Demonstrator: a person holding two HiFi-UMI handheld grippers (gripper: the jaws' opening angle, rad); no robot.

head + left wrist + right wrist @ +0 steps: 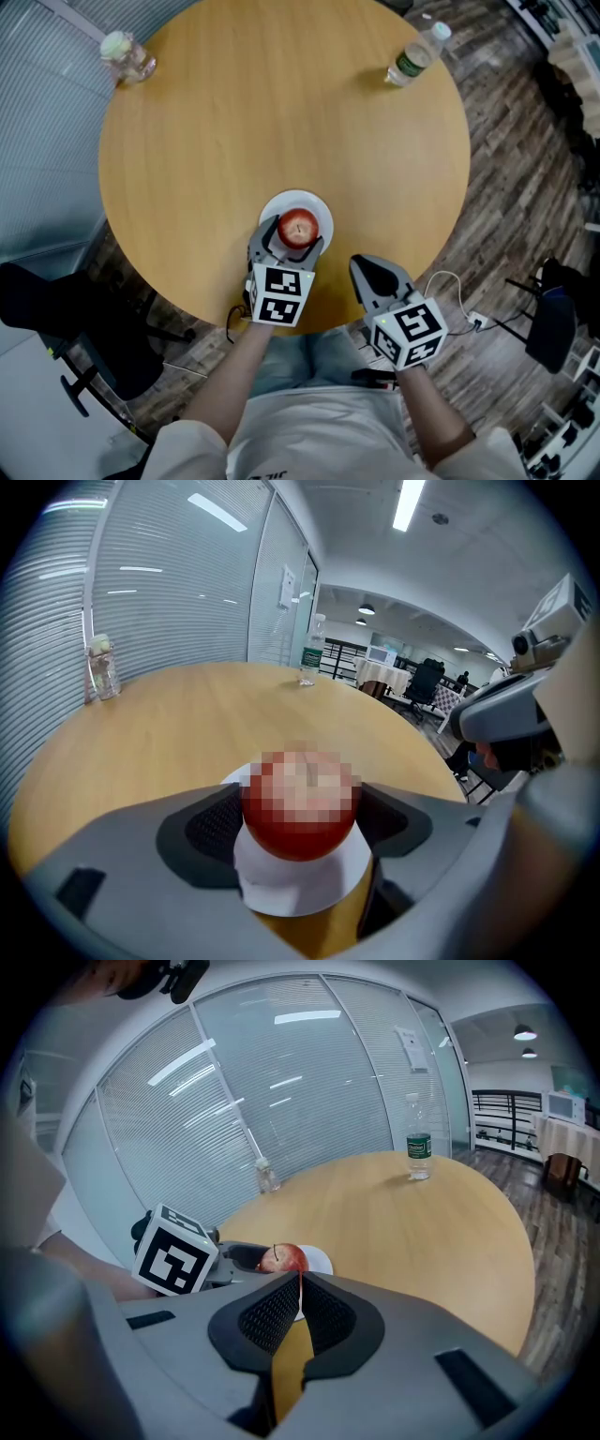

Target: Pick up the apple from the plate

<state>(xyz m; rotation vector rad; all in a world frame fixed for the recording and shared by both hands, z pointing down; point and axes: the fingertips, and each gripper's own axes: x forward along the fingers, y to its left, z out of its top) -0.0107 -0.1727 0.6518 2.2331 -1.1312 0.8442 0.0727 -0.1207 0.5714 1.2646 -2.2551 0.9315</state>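
A red apple (298, 227) sits on a small white plate (322, 208) near the front edge of the round wooden table (281, 112). My left gripper (292, 236) stands open with its jaws spread wide on either side of the apple (300, 808), and the apple still rests on the plate (300, 888). The dark pads (211, 832) lie close to the apple's sides. My right gripper (375, 274) hovers off the table's edge to the right, shut and empty. In the right gripper view the apple (284, 1258) shows beyond that gripper's (300, 1312) pads.
A water bottle with a green label (412, 58) stands at the far right of the table, and a clear bottle (127, 56) at the far left. A dark chair (56, 309) is left of the table. A white cable (450, 291) lies on the floor at right.
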